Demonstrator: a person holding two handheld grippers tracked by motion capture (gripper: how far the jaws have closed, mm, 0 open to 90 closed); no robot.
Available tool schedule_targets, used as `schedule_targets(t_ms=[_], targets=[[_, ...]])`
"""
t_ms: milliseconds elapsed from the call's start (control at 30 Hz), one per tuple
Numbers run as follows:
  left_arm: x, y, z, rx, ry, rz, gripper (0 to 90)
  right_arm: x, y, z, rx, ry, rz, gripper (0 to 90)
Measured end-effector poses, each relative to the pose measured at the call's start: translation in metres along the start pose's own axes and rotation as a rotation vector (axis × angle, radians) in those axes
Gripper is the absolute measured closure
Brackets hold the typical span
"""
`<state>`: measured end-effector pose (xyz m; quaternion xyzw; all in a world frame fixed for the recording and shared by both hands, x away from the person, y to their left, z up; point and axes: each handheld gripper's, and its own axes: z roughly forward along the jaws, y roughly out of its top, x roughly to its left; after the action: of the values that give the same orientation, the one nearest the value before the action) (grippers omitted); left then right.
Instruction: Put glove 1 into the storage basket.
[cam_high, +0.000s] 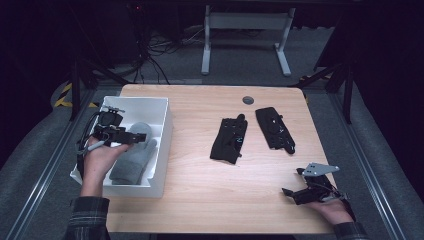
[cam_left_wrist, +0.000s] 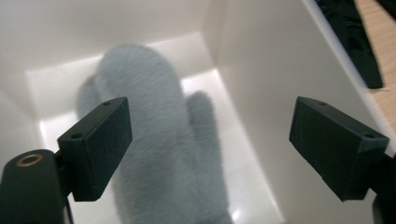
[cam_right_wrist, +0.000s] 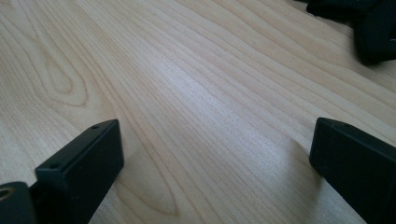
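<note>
**Grey mitten in the bin; two black gloves not yet collected**

The work in hand appears to be the gathering of handwear into the white rectangular plastic bin (cam_high: 161, 131) at the left edge of the light wooden table (cam_high: 200, 190).

Done: one fluffy grey woollen mitten (cam_left_wrist: 159, 140) lies flat on the bin floor, fingertip end towards the far wall, thumb towards the table-side wall. In the high view it appears as a grey mass (cam_high: 135, 155) that may be more than one mitten; the overlap cannot be resolved. The left gripper (cam_high: 127, 138) hangs over the bin just above the mitten. In the left gripper view its jaws stand wide apart, one on each side of the mitten, holding nothing. The mitten is judged delivered rather than gripped.

Outstanding: two flat black fabric gloves remain on the table, well apart from the bin. The left black glove (cam_high: 228, 140) lies at mid-table; the right black glove (cam_high: 274, 128) lies just beside it towards the far right corner. Neither is touched.

The right gripper (cam_high: 295, 192) rests low near the front right edge of the table, near the gloves but clear of them. Its jaws are likewise spread, with bare wood between them.

Assessment: roughly the first part complete; both black gloves still to be picked up and placed.
</note>
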<state>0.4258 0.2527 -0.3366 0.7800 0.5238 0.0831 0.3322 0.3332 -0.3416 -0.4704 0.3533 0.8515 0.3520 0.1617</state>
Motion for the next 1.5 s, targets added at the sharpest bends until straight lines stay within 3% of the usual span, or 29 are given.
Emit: schedule_targets(t_ms=[133,200,400,500,667,800,1167,1267,1367,1467,1500], targets=[[-0.018,0.008,-0.006,-0.021,-0.026,0.049,11.9,0.000,0.000,0.000,0.000,-0.001,-0.001,3.1],[-0.028,0.011,-0.007,-0.022,-0.058,0.066,11.2,0.000,0.000,0.000,0.001,-0.001,0.000,3.1],[-0.057,0.019,0.001,-0.030,-0.111,0.133,7.1,0.000,0.000,0.000,0.001,0.000,0.001,2.9],[-0.066,0.021,0.005,-0.025,-0.113,0.153,4.7,0.000,0.000,0.000,0.001,-0.001,0.001,3.0],[-0.096,0.025,0.018,-0.012,-0.124,0.205,0.2,0.000,0.000,0.000,0.001,0.000,0.001,3.0],[-0.112,0.025,0.025,-0.013,-0.148,0.234,0.2,0.000,0.000,0.000,0.001,-0.001,0.001,2.9],[-0.158,0.014,0.056,-0.008,-0.141,0.325,0.7,0.000,0.000,0.000,0.001,-0.001,0.001,2.9],[-0.162,0.011,0.061,-0.006,-0.144,0.331,0.9,0.000,0.000,0.000,0.001,-0.001,0.001,2.9],[-0.171,0.005,0.067,-0.009,-0.090,0.377,1.1,0.000,0.000,0.000,0.002,-0.002,0.002,2.7],[-0.175,0.001,0.070,-0.019,-0.139,0.367,1.2,0.001,0.000,0.000,0.003,-0.005,0.001,2.3],[-0.176,-0.002,0.073,-0.013,-0.137,0.372,1.1,0.001,0.000,0.000,0.003,-0.006,0.000,2.3]])
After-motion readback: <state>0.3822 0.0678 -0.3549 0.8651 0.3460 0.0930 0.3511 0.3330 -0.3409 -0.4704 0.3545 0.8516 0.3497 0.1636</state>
